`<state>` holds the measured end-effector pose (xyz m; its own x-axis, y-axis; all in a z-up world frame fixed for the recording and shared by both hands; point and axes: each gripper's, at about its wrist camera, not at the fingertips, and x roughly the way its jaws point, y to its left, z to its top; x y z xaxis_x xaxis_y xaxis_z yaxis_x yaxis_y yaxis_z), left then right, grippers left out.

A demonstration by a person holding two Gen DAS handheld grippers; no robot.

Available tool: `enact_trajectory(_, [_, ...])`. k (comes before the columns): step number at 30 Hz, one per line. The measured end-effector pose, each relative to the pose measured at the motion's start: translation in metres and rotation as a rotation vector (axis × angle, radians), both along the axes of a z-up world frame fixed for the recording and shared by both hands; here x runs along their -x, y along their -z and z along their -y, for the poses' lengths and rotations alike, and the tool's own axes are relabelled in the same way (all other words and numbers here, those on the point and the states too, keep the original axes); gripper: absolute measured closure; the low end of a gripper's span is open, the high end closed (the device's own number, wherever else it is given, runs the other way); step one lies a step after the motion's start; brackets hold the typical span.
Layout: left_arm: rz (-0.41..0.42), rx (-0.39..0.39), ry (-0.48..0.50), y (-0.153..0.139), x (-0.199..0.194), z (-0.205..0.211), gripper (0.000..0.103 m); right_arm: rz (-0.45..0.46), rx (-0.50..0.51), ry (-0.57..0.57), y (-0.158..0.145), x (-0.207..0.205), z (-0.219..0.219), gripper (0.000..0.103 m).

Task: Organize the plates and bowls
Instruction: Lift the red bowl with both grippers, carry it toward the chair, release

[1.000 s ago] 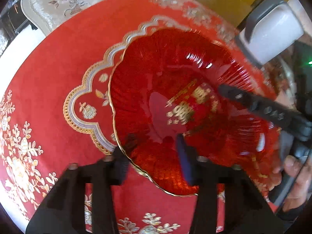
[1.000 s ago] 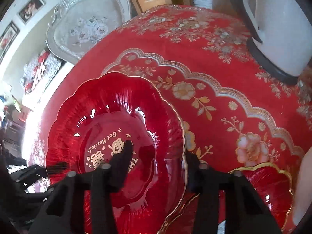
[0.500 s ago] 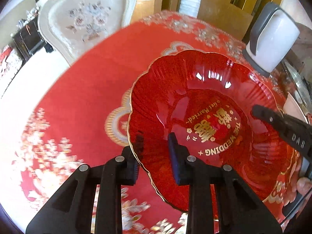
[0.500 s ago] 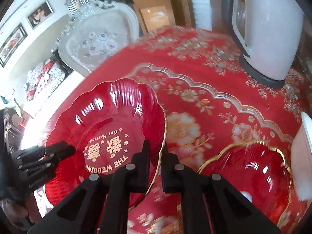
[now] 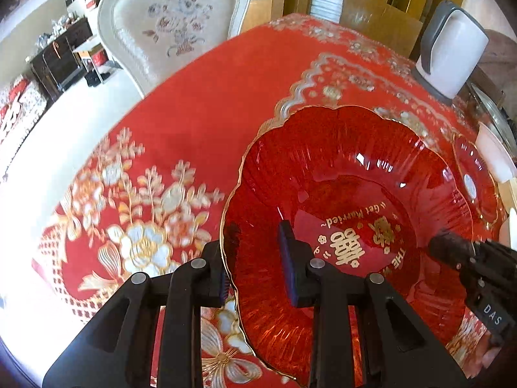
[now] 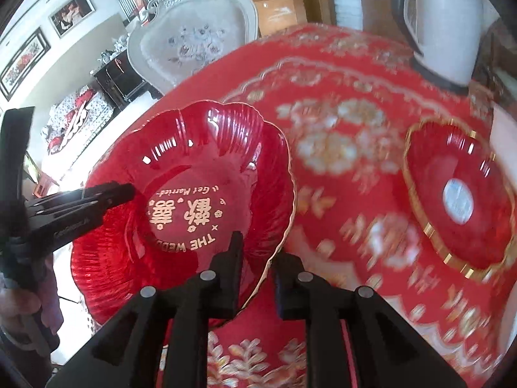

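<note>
The large red glass plate (image 5: 352, 213) is held clear of the bench (image 5: 200, 103), each side of its scalloped gilt rim pinched by a claw. The left claw (image 5: 258, 258) is narrowed on the near-left rim, one finger inside the dish and one under it. The right claw (image 6: 255, 258) is clamped likewise on the opposite edge. A second red plate (image 6: 458, 194) lies on the bench to the right, well apart, near a white kettle (image 5: 452, 55). Risk: both grips bear on thin, glossy, fluted glass, so uneven pull between the claws could twist the plate free or chip the rim. Motion blur in the right view makes grip depth uncertain there.
</note>
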<state>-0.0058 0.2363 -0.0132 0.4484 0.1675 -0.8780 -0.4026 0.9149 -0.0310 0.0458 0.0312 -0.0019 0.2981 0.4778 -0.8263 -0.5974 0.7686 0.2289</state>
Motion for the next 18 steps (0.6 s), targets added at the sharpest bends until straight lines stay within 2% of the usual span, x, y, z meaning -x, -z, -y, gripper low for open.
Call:
enact_trajectory(3, [0.022,0.006,0.002,0.011,0.008,-0.002,0.077,-0.019,0.007,0.0,0.011,0.005,-0.002,0.084])
enact_trajectory(5, [0.051,0.038,0.011,0.017,0.011,-0.006,0.075,0.002,0.006,0.002,0.014,0.008,-0.004,0.084])
enact_trajectory(9, [0.069,0.042,0.073,0.018,0.015,-0.003,0.058,-0.015,-0.003,0.016,0.016,0.012,-0.003,0.082])
enact_trajectory(10, [0.069,0.047,0.069,0.018,0.016,-0.003,0.05,-0.02,-0.004,0.021,0.015,0.014,-0.001,0.077])
enact_trajectory(11, [0.069,0.038,0.049,0.017,0.019,-0.005,0.048,-0.019,-0.006,0.028,0.014,0.015,0.002,0.073])
enact_trajectory(15, [0.073,-0.046,-0.022,0.007,0.03,-0.008,0.047,0.015,-0.054,0.068,0.004,0.023,0.021,0.068])
enact_trajectory(17, [0.068,-0.127,-0.053,-0.006,0.037,-0.006,0.047,0.036,-0.057,0.084,-0.002,0.027,0.03,0.059])
enact_trajectory(18, [0.066,-0.189,-0.065,-0.014,0.04,-0.002,0.047,0.052,-0.065,0.101,-0.006,0.03,0.037,0.057])
